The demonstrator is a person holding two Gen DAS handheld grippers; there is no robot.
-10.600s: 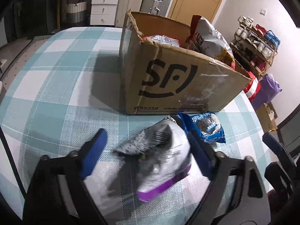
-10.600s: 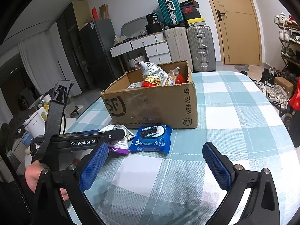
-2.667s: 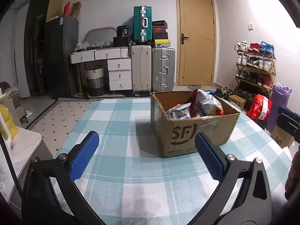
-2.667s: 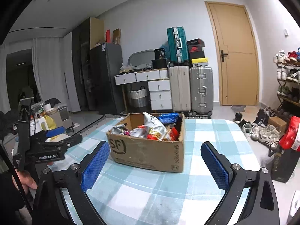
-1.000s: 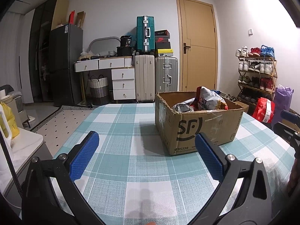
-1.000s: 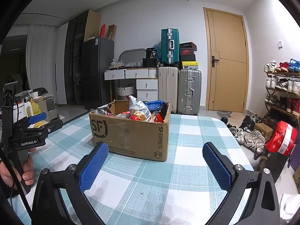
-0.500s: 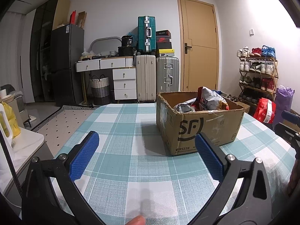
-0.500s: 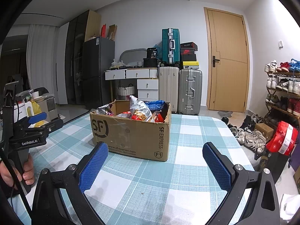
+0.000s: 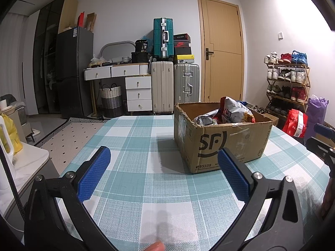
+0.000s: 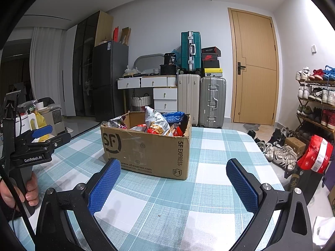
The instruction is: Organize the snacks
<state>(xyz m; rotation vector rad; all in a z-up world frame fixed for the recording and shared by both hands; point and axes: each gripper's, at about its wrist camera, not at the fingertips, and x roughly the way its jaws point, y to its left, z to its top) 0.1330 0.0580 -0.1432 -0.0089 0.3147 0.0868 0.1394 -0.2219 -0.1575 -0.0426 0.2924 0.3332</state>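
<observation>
- Cardboard box [image 9: 224, 138] of snacks [image 10: 156, 123]: centre right of the left view, on the checked table [image 9: 146, 167].
- Left gripper [image 9: 164, 173], right gripper [image 10: 172, 185]: jaws wide open, empty.
- Step: likely finished; keep both clear of the box.

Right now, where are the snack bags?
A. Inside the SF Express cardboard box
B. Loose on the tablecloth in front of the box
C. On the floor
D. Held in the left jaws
A: the snack bags sit inside the SF Express cardboard box; both grippers' jaws are open and hold nothing.
</observation>
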